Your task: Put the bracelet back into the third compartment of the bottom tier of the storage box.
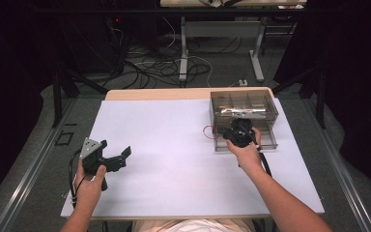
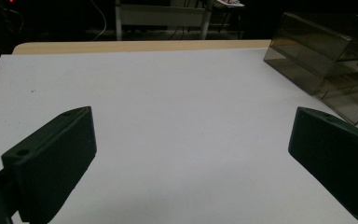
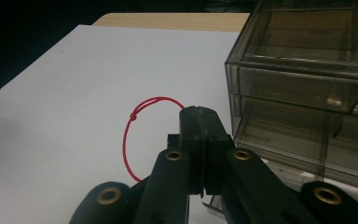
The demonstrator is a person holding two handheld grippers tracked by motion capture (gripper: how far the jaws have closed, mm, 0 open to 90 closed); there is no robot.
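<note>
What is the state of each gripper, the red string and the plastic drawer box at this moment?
left gripper: open, jaws wide apart, held over the white sheet, gripping nothing.
right gripper: shut on the red string, beside the box.
red string: a knotted loop, one end pinched in the jaws, the rest hanging out to the side.
plastic drawer box: upright on the sheet, its lowest drawer pulled out.

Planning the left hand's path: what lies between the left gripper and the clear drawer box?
Nothing: in the left gripper view, bare white table runs from the open left gripper to the drawer box.
</note>
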